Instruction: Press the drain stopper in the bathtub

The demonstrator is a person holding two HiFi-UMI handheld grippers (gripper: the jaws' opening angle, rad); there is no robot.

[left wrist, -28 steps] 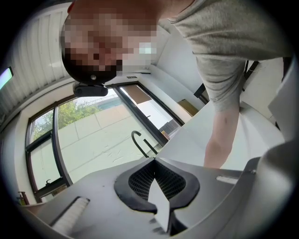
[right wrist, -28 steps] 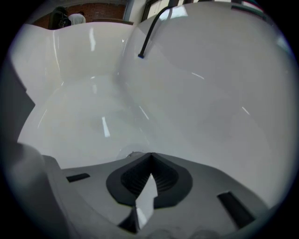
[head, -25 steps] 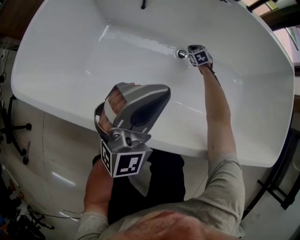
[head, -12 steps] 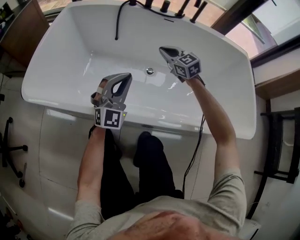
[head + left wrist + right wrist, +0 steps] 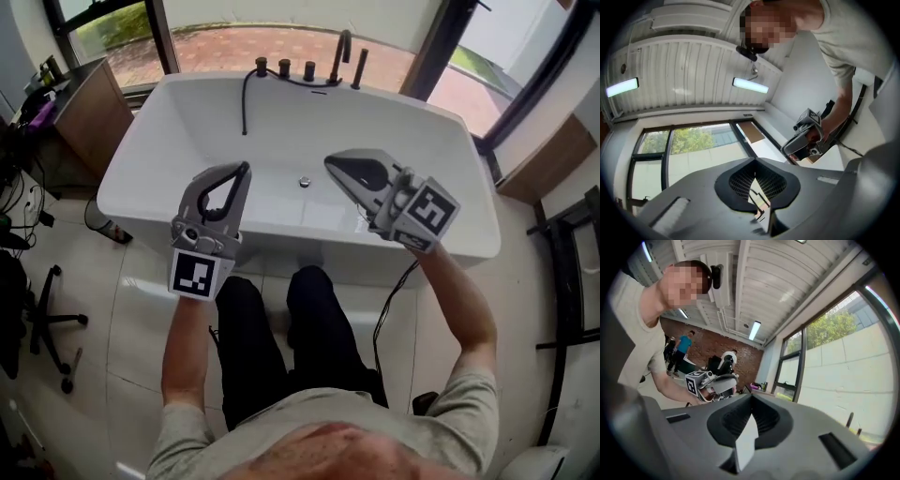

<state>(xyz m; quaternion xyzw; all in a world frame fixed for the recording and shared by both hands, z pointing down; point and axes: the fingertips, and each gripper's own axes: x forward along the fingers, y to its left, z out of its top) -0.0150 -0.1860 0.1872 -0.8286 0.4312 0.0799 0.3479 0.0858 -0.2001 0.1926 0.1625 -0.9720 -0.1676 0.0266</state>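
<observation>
Seemingly before pressing: your left gripper (image 5: 236,180) and right gripper (image 5: 343,168) hover closed, empty, above the bathtub (image 5: 281,122); next, reach its drain stopper (image 5: 305,182).

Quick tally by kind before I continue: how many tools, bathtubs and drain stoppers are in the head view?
Tools: 2 (left tool, right tool)
Bathtub: 1
Drain stopper: 1
Total: 4

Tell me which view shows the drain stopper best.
The head view. It looks down into the bathtub, where the drain stopper shows as a small round metal spot on the tub floor, nothing covering it. Both gripper views point up at the ceiling and windows and show none of it.
</observation>
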